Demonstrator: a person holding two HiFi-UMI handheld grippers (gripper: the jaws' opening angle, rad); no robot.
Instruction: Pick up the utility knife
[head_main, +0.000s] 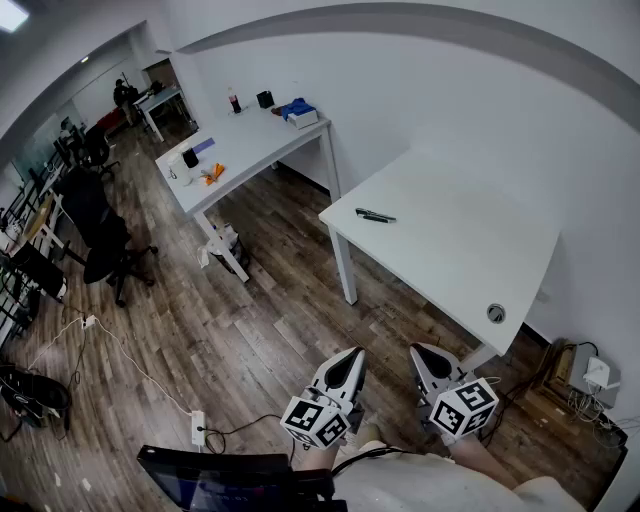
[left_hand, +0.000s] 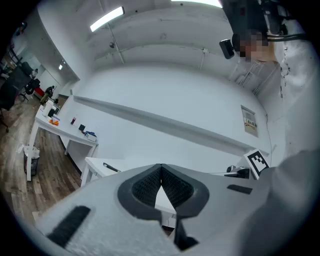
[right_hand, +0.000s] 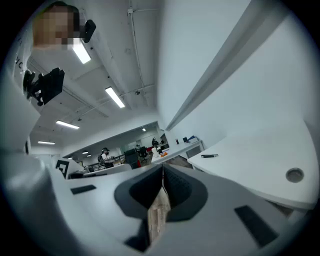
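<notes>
The utility knife (head_main: 375, 215), dark and slim, lies near the left edge of the white table (head_main: 470, 250) ahead of me. It also shows small in the left gripper view, utility knife (left_hand: 111, 167), and in the right gripper view, utility knife (right_hand: 209, 156). My left gripper (head_main: 350, 356) and right gripper (head_main: 420, 350) are held side by side low in the head view, well short of the table and over the wood floor. Both point towards the table. The left gripper (left_hand: 161, 166) has its tips together with nothing between them, and the right gripper (right_hand: 162, 168) is likewise shut and empty.
A round cable grommet (head_main: 495, 313) sits at the table's near corner. A second white table (head_main: 250, 150) with small items stands further back left. Office chairs (head_main: 95, 230) are at the left. A power strip (head_main: 198, 428) with cables lies on the floor. A dark screen (head_main: 215, 485) is at the bottom.
</notes>
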